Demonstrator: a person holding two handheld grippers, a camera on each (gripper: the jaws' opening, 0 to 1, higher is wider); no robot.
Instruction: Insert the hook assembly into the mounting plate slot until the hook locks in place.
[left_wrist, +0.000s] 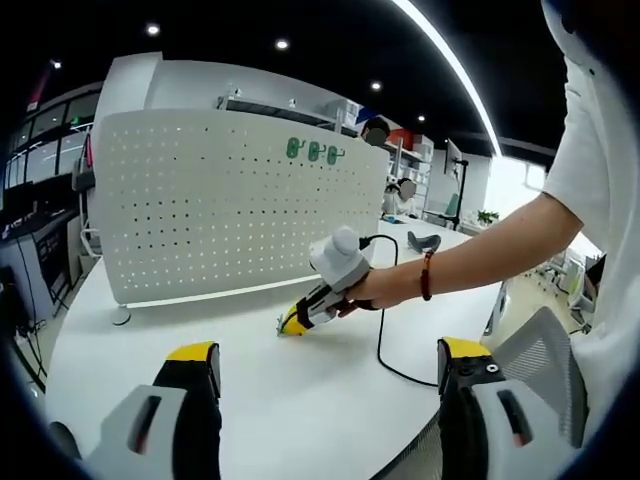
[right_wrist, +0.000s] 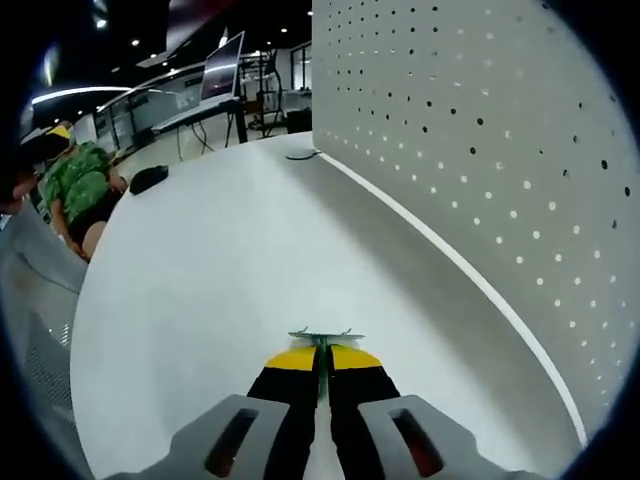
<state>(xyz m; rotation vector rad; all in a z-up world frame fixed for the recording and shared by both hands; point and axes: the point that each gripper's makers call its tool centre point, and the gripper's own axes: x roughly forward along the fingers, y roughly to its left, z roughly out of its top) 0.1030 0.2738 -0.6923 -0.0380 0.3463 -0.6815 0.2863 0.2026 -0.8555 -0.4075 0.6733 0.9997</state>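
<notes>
Progress: early stage, by my reading. The right hand-held gripper (right_wrist: 322, 362) has its jaws pressed together on a thin green hook (right_wrist: 322, 334), which sticks out just past the yellow tips at lower centre of the right gripper view, low over the white worktop (right_wrist: 200, 290). In the left gripper view the same right hand-held gripper (left_wrist: 293, 322) sits at frame centre with its tips down at the worktop (left_wrist: 300, 400), carried by a person's hand (left_wrist: 372, 290); the hook itself is too small to make out there.

Not done: the hook is not yet in the perforated mounting plate (left_wrist: 240, 200), which stands upright across the upper left and centre of the left gripper view and fills the right side of the right gripper view (right_wrist: 480, 150). Gripper and plate are apart. Three green hooks (left_wrist: 314, 152) already hang near the plate's top edge. Remaining, as I judge it: lift, carry to the plate, seat in a slot, press until locked.

Left hand-held gripper (left_wrist: 328, 375): jaws wide apart at bottom of frame, holding nothing.

Writing: none readable on plate, grippers or hook. A black cable (left_wrist: 385, 330) trails from the right tool.
</notes>
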